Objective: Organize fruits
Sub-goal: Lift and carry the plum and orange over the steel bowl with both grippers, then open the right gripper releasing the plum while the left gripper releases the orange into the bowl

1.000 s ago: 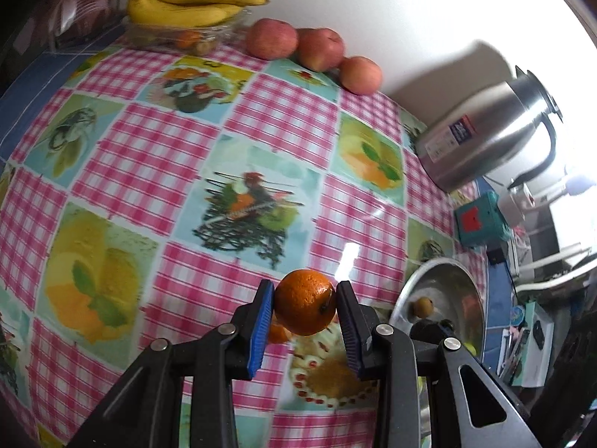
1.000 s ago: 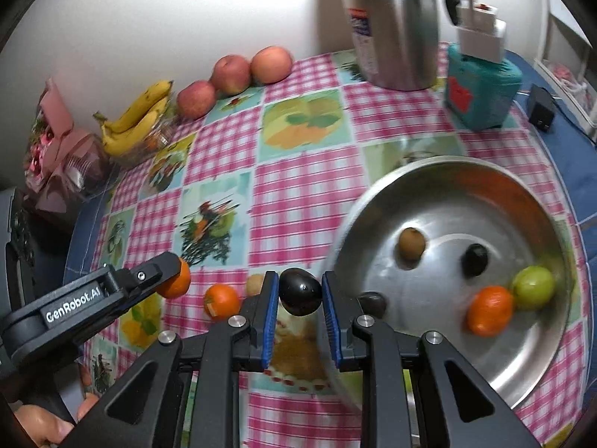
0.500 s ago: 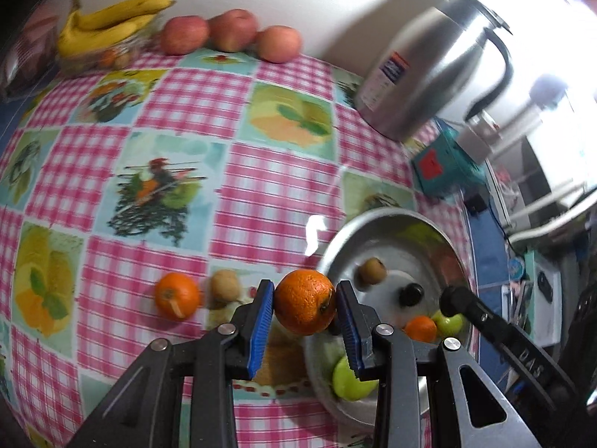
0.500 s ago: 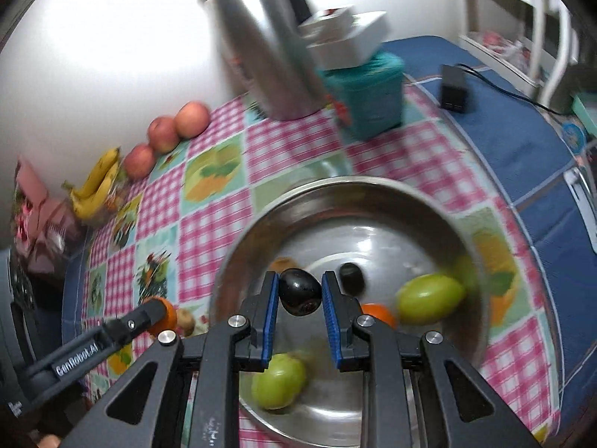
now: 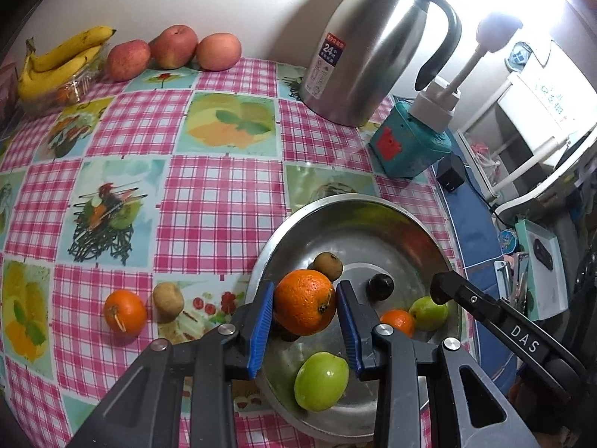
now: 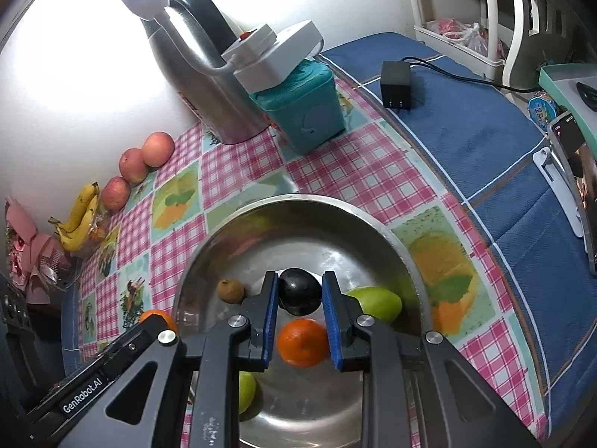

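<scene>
My left gripper (image 5: 305, 308) is shut on an orange (image 5: 305, 307) and holds it above the near-left part of a steel bowl (image 5: 358, 205). My right gripper (image 6: 300, 291) is shut on a dark plum (image 6: 299, 296) over the middle of the same bowl (image 6: 298, 201). In the bowl lie a kiwi (image 5: 328, 265), a dark plum (image 5: 380, 286), a small orange (image 5: 398, 322) and two green fruits (image 5: 321, 380) (image 5: 429, 308). On the cloth left of the bowl sit another orange (image 5: 125, 312) and a kiwi (image 5: 168, 300).
A steel thermos jug (image 5: 373, 44) and a teal box (image 5: 410, 149) stand behind the bowl. Three apples (image 5: 173, 46) and bananas (image 5: 59, 63) line the wall at the back left. A black power adapter (image 6: 396, 84) lies on the blue cloth to the right.
Both grippers have swung to the right with their fruit, from over the checked cloth to over the bowl. Their grips have not changed.
</scene>
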Demonstrator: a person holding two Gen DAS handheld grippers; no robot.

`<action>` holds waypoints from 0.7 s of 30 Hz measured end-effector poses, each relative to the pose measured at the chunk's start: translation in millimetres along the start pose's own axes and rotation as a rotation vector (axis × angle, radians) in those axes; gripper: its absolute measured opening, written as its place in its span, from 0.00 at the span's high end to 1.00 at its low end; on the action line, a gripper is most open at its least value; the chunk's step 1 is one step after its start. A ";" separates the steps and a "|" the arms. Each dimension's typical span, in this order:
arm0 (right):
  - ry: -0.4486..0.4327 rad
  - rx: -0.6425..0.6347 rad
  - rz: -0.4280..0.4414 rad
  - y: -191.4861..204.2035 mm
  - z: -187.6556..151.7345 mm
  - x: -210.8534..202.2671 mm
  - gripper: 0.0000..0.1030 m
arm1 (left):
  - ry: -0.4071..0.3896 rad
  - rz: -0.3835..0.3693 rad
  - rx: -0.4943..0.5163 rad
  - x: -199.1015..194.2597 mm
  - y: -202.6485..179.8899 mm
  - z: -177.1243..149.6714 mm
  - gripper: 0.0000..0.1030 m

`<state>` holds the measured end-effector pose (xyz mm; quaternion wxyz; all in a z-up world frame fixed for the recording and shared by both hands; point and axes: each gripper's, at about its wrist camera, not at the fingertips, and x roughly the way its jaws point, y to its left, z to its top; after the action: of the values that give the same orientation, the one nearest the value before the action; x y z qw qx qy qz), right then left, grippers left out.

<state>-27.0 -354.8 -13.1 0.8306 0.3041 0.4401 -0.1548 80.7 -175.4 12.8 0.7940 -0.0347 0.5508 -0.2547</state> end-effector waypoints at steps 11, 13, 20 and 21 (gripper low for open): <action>-0.009 -0.010 -0.025 -0.6 -3.6 12.8 0.76 | -0.026 0.000 0.014 13.3 2.8 -0.6 0.64; -0.006 -0.002 -0.028 -1.9 -4.1 15.3 0.76 | -0.026 0.001 0.017 14.9 2.2 -0.7 0.65; -0.013 0.005 -0.034 -2.1 -3.2 13.9 0.76 | -0.020 0.002 0.027 17.3 0.4 -0.6 0.64; -0.009 0.006 -0.034 -2.2 -3.2 14.4 0.76 | -0.018 -0.001 0.028 17.6 0.3 -0.6 0.64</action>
<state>-22.1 -354.3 -27.2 0.8288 0.2983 0.4412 -0.1717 84.9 -182.8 -2.6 0.7992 -0.0260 0.5402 -0.2623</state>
